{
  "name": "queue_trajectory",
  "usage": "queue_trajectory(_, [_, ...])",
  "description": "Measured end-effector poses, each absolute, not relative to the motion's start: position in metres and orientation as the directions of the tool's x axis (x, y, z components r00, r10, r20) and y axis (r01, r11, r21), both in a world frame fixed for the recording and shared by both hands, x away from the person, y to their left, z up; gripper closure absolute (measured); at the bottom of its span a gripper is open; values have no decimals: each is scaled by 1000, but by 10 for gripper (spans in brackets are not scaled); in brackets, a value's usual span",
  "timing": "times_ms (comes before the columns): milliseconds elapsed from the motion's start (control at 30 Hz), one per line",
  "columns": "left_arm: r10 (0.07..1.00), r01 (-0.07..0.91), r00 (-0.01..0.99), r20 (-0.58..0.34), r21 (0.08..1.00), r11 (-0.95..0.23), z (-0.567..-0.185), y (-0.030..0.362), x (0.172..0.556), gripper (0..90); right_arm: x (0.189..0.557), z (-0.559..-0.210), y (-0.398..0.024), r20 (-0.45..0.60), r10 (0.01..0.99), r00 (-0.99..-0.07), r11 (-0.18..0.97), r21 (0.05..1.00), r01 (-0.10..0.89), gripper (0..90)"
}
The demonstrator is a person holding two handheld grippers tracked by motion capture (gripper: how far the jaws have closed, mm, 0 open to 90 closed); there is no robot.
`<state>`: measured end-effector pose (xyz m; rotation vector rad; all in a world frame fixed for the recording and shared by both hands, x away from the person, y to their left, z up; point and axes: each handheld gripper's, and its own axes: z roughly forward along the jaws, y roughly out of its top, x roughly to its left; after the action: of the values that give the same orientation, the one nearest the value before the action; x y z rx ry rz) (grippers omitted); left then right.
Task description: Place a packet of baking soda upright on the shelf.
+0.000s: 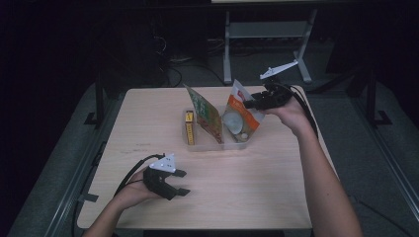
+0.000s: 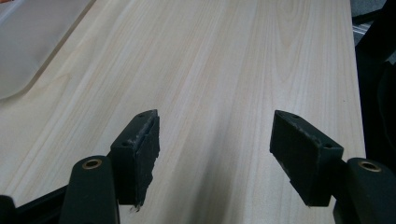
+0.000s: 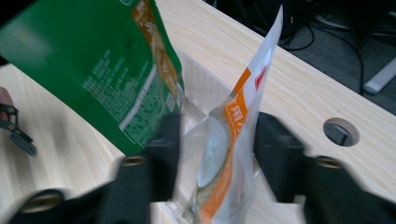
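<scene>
An orange and white pouch [image 1: 242, 116] stands upright in the right part of a clear plastic bin [image 1: 210, 146] at the table's far middle. My right gripper [image 1: 248, 104] reaches it from the right. In the right gripper view its jaws stand on either side of the orange and white pouch [image 3: 238, 116] with small gaps, so the right gripper [image 3: 217, 140] is open. A green pouch [image 1: 205, 113] leans in the bin's middle, and the green pouch [image 3: 102, 70] is also to the left of the jaws. My left gripper [image 1: 182, 182] rests open over bare wood near the front left, and the left gripper [image 2: 215, 140] holds nothing.
A yellow box [image 1: 189, 127] lies along the bin's left side. The bin's corner [image 2: 23, 42] is at the far left of the left gripper view. A round cable hole [image 3: 341, 132] sits in the tabletop beyond the pouch. Table legs and cables lie on the dark floor behind.
</scene>
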<state>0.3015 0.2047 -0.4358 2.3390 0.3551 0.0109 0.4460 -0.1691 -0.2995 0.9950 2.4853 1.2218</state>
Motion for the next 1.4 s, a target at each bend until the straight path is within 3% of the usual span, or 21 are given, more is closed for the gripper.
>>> queue_trajectory(200, [258,253,961,-100,694,-674,-436,204,302,326,436,-297,-175,75,682,-728,425,769,477,328])
queue_trajectory(467, [263,262,958,-111,705,-659,-435,204,303,322,419,-295,-192,78,693,-716,388,798,462,270])
queue_trajectory(900, [267,257,958,-101,711,-654,-432,205,301,281,378,-310,-220,65,688,-723,371,824,428,249])
queue_trajectory(1067, [301,294,946,-122,716,-633,-430,205,300,241,359,-325,-226,74,675,-734,372,825,425,250])
queue_trajectory(1400, [306,277,948,-90,711,-646,-433,215,290,200,327,-371,-227,72,664,-744,388,818,425,251])
